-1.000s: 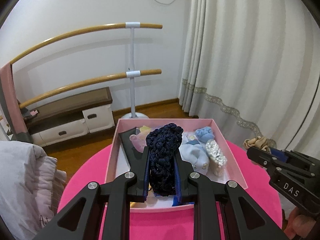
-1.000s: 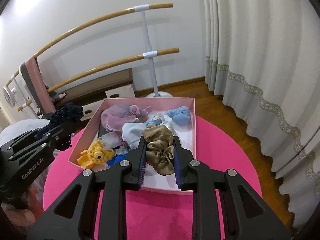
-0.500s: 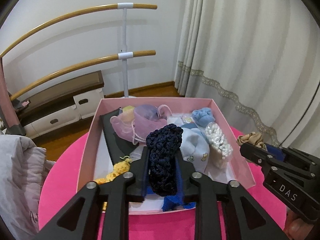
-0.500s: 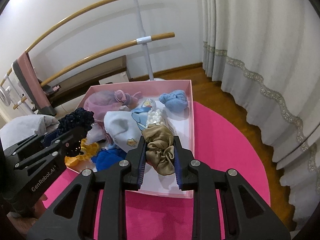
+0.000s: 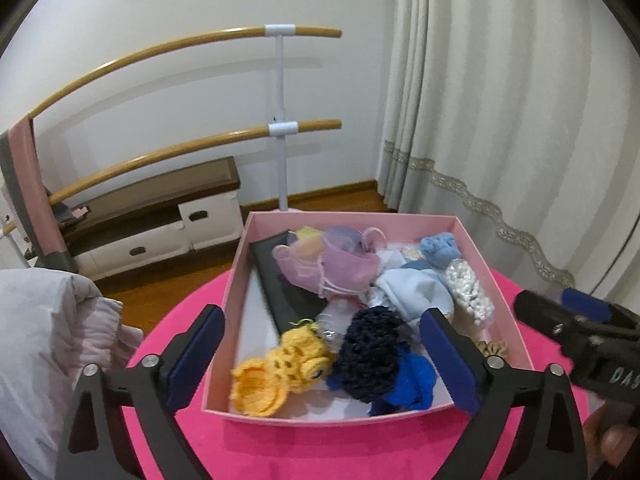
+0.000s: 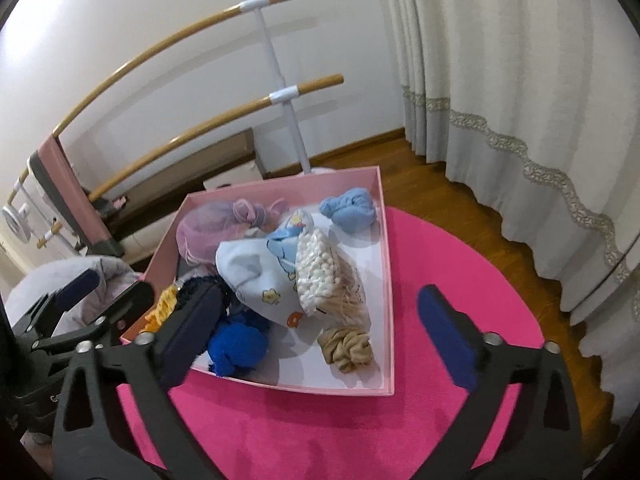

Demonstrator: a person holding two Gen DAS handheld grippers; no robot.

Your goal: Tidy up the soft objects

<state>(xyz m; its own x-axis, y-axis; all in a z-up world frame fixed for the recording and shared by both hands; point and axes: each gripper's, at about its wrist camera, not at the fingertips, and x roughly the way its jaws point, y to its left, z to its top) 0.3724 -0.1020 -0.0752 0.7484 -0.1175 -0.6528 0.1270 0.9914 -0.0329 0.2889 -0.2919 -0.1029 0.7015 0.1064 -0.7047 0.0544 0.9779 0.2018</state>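
Now both grippers hang over the pink box (image 5: 236, 280), their fingers opening wide with nothing pressed between them. Under the left gripper (image 5: 320, 354) the navy crocheted scrunchie (image 5: 368, 354) lies loose in the box's near end, its long axis running from the near wall toward the far one, resting partly on a bright blue knit piece (image 5: 412, 384) and just beside a yellow crocheted piece (image 5: 280, 372). Under the right gripper (image 6: 320, 330) the tan satin scrunchie (image 6: 347, 348) lies on the white box floor near the front right corner, its long axis across the box, just beside a clear bag of cotton swabs (image 6: 320, 268). Further back sit a pale baby garment (image 6: 256, 276), a pink mesh pouch (image 5: 340, 264) and a light blue scrunchie (image 6: 352, 210).

The box stands on a round tabletop (image 6: 460, 272) covered in hot pink. Behind it are a double wooden ballet barre (image 5: 180, 44) on a white post, a low white drawer bench (image 5: 160, 224), a wooden floor (image 6: 432, 168) and cream curtains (image 5: 500, 100).
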